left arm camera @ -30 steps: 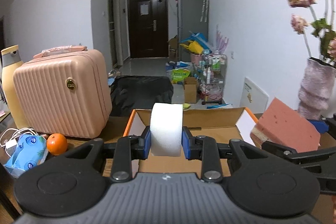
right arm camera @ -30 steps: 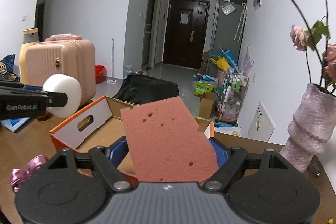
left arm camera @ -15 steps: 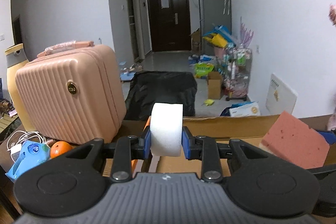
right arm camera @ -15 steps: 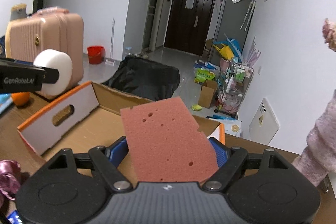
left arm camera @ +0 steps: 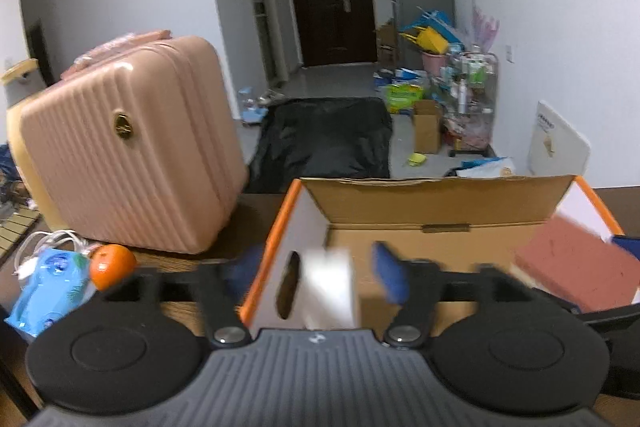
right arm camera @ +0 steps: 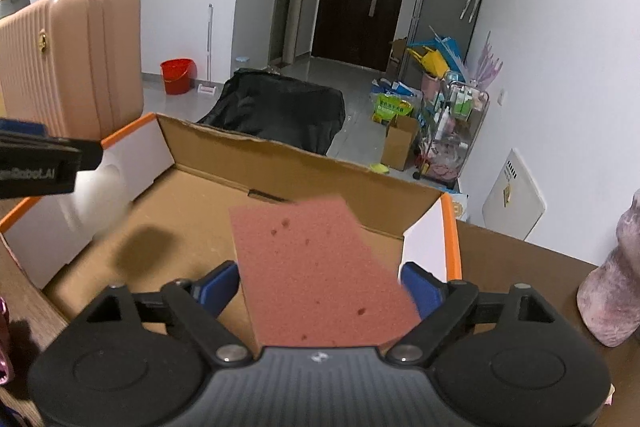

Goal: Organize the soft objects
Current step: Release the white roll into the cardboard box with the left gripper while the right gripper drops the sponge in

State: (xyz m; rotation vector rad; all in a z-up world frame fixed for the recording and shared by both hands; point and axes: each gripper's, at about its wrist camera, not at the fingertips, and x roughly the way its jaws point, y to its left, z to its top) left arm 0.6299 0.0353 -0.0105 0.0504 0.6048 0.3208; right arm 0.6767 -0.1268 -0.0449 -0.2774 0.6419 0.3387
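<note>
Counting two soft pieces: one white foam cylinder (left arm camera: 329, 289), blurred, loose between your left gripper's (left arm camera: 316, 273) just-spread jaws, and one flat pink rectangular sponge (right arm camera: 320, 273), long axis pointing away, between your right gripper's (right arm camera: 320, 283) just-widened jaws. Both hang over the open orange-edged cardboard box (right arm camera: 276, 163). A pink ribbed suitcase (left arm camera: 132, 151) stands left.

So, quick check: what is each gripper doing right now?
Left gripper: jaws just opened, white foam roll loose between them.
Right gripper: jaws just opened, pink sponge between them, no longer clamped.
</note>
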